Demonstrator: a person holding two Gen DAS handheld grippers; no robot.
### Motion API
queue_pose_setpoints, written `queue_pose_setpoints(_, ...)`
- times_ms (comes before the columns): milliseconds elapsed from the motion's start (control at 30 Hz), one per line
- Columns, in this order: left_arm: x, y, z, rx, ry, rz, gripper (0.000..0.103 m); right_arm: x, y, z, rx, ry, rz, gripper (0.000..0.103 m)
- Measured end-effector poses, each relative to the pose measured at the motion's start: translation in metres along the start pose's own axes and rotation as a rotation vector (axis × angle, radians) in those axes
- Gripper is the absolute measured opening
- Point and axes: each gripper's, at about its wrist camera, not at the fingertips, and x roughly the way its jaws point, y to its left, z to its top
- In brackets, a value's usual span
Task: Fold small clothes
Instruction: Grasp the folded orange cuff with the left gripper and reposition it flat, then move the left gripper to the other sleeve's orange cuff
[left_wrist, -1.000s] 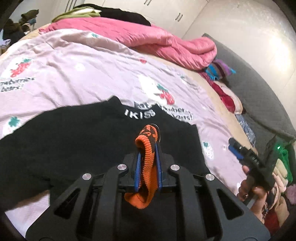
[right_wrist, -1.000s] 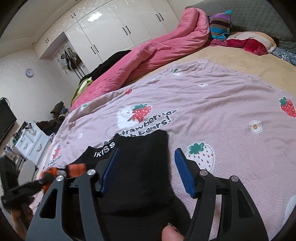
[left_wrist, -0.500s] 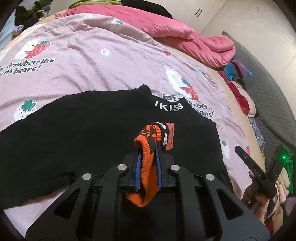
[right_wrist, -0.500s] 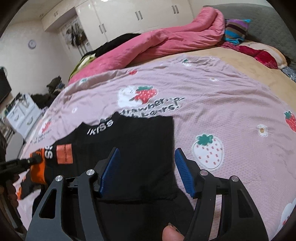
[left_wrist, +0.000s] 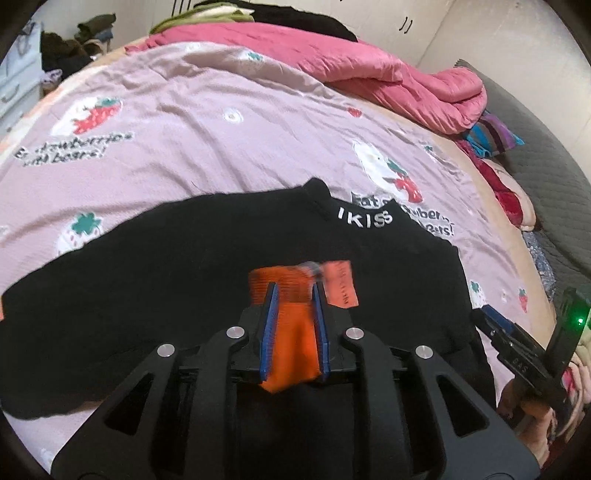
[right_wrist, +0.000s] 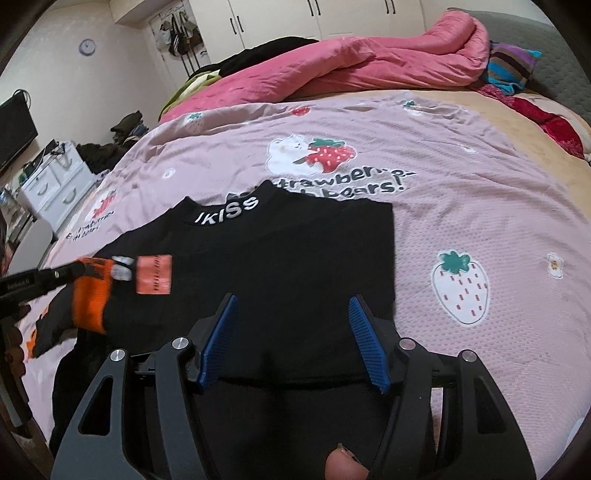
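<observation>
Left gripper (left_wrist: 294, 291) jaws opening, orange cuff (left_wrist: 291, 332) between them, laying the sleeve over the black top (right_wrist: 295, 266); right gripper (right_wrist: 293, 341) at 6 o'clock gapes empty, ready.

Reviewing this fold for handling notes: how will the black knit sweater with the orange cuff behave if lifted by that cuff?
Probably floppy: the orange ribbed cuff droops between the left gripper, whose jaws are opening. The black knit sweater lies flat and limp on the pink strawberry bedsheet, so it would likely sag and drag. Its knit probably grips rather than slips.
</observation>
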Motion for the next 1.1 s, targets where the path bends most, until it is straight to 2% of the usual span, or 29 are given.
queue_pose_setpoints(133, 0.006, -0.007, -0.004, 0.020, 0.019, -0.009, 0.010, 0.005, 0.002, -0.002, -0.006, 0.018, 0.007, 0.061)
queue_pose_setpoints(300, 0.027, -0.016, -0.021, 0.048, 0.093, -0.004, 0.013, 0.008, 0.006, -0.005, -0.018, 0.032, 0.015, 0.061)
queue_pose_setpoints(400, 0.039, -0.018, -0.032, 0.062, 0.134, 0.020, 0.019, 0.011, 0.009, -0.006, -0.024, 0.047, 0.026, 0.063)
queue_pose_setpoints(533, 0.052, -0.013, -0.045, 0.067, 0.172, 0.058, 0.020, 0.019, 0.009, -0.010, -0.023, 0.089, 0.015, 0.065)
queue_pose_setpoints(667, 0.053, -0.008, -0.050, 0.055, 0.172, 0.056, 0.020, 0.035, 0.001, -0.017, -0.009, 0.173, -0.032, 0.065)
queue_pose_setpoints(1000, 0.045, -0.008, -0.051, 0.052, 0.159, 0.053, 0.020, 0.029, 0.002, -0.018, 0.000, 0.160, -0.014, 0.069)
queue_pose_setpoints(1100, 0.041, -0.009, -0.049, 0.056, 0.149, 0.053, 0.024, 0.024, 0.004, -0.016, 0.007, 0.139, 0.008, 0.074)
